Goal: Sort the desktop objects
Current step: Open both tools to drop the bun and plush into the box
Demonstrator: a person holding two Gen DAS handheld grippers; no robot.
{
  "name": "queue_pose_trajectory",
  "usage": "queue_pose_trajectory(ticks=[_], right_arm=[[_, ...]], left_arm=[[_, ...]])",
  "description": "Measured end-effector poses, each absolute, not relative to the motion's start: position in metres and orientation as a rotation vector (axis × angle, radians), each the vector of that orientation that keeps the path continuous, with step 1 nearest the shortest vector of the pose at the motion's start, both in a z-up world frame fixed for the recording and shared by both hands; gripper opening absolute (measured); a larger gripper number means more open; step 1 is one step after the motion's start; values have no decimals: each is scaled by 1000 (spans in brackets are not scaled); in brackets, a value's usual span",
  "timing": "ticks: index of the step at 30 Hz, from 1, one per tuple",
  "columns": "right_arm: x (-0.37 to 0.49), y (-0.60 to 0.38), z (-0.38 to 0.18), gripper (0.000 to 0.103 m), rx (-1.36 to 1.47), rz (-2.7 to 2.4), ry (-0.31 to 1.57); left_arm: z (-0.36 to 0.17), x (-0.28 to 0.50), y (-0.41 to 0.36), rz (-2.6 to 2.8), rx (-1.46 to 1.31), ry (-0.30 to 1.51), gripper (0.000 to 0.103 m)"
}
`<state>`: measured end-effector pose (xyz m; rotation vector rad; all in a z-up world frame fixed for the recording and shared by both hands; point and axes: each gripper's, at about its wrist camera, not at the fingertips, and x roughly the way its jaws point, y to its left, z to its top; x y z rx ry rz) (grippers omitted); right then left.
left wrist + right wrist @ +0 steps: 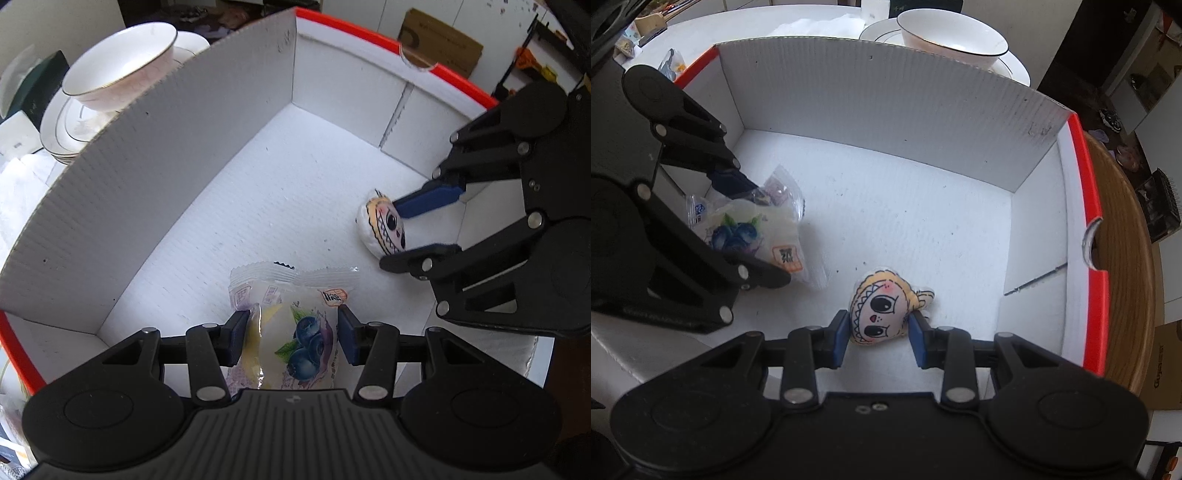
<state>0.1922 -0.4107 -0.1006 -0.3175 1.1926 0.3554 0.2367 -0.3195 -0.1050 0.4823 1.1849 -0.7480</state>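
Both grippers reach down into a white cardboard box (147, 122) (886, 103) with red outer sides. My left gripper (291, 334) (768, 232) is shut on a clear snack packet (295, 332) (746, 229) printed with blueberries, low over the box floor near its left end. My right gripper (880, 339) (389, 236) is shut on a small plush doll head (882, 314) (380, 229) with yellow hair and big eyes, a short way to the right of the packet. Whether either item rests on the floor I cannot tell.
A white gold-rimmed bowl (118, 70) (953, 33) sits on stacked plates just beyond the box's far wall. A round wooden table edge (1123, 258) runs along the box's right side. A brown carton (443, 40) stands farther off.
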Motion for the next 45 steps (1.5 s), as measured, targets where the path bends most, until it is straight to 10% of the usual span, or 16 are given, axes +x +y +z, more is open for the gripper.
queue_pose_trajectory(ticks=[45], right_arm=[[138, -432, -18, 62, -71, 387, 910]], left_arm=[[-5, 158, -251, -712, 225, 809, 64]])
